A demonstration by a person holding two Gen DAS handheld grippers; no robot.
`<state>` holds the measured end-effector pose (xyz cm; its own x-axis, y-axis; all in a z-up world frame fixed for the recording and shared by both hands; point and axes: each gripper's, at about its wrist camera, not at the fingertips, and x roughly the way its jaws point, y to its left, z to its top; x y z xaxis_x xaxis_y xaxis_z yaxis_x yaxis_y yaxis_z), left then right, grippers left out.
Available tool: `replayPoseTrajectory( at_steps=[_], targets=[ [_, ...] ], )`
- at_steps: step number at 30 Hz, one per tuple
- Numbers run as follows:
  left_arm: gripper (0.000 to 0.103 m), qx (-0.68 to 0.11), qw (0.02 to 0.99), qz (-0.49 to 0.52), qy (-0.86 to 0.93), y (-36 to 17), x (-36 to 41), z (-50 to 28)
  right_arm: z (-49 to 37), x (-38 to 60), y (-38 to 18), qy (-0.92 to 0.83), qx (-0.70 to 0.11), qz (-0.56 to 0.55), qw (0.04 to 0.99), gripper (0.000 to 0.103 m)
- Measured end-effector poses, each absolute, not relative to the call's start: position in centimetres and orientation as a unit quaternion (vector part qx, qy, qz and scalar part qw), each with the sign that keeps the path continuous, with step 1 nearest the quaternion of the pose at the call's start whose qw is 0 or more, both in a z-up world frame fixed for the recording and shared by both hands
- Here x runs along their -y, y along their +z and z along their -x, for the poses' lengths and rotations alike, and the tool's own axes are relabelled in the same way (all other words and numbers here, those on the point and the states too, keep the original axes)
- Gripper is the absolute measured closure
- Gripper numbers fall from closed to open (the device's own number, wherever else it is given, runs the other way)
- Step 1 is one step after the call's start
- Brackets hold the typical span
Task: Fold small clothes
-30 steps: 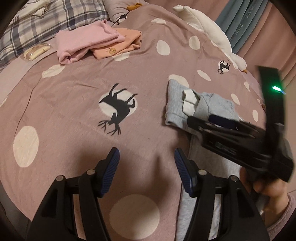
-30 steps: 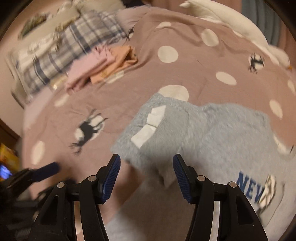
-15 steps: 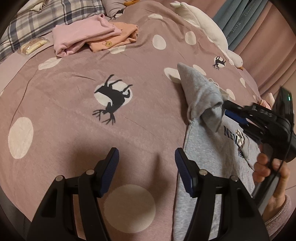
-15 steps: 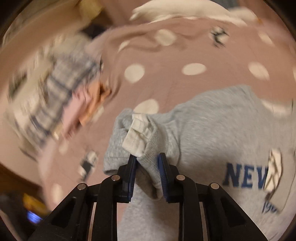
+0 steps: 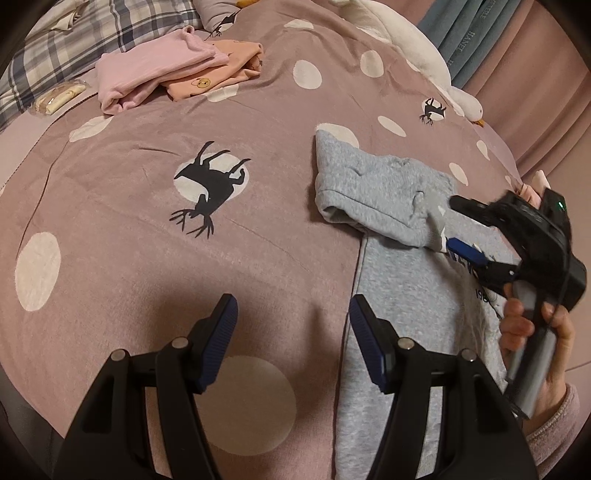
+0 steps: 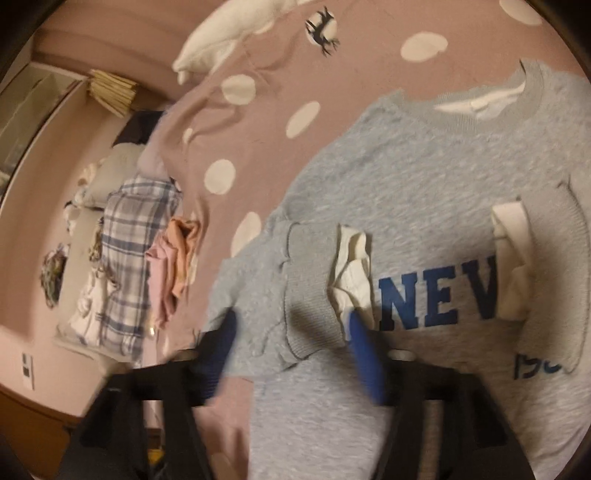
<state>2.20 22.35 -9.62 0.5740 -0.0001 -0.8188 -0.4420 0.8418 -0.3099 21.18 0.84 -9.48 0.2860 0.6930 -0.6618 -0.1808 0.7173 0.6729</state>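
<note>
Grey sweatshirt (image 6: pixel 424 192), sleeves folded inward

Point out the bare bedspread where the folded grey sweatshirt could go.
Widest free patch: around the deer print, between the pink and orange folded clothes and the grey sweatshirt. Crowded: the top corner by the plaid pillow and the side under the sweatshirt.

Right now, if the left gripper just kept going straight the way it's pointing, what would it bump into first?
Probably the bedspread itself: the left gripper tilts down at bare pink cover, just beside the grey sweatshirt. Depth is hard to judge.
</note>
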Motion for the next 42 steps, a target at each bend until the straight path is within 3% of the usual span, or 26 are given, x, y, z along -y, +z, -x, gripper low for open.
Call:
replayPoseTrajectory(
  at_steps=[8, 11, 13, 17, 42],
  targets=[
    [0.04, -0.444, 0.858, 0.224, 0.133, -9.2, -21.4, -2.4, -22.0, -3.0, -9.8, 0.273, -0.519, -0.184, 0.789, 0.036],
    [0.04, -0.444, 0.859, 0.219, 0.131, -9.1, -21.1, -2.5, -22.0, -3.7, -9.8, 0.266, -0.522, -0.145, 0.798, 0.056],
    [0.04, -0.444, 0.86, 0.218, 0.129, -9.1, -21.0, -2.5, -22.0, -4.0, -9.7, 0.265, -0.517, -0.125, 0.804, 0.077],
    [0.04, -0.443, 0.861, 0.212, 0.132, -9.0, -20.7, -2.5, -21.8, -2.9, -8.8, 0.271, -0.505, -0.13, 0.809, 0.092],
    [0.039, -0.45, 0.863, 0.196, 0.118, -8.5, -18.4, -2.7, -21.3, 1.2, -3.1, 0.248, -0.418, -0.094, 0.869, 0.095]
  ],
)
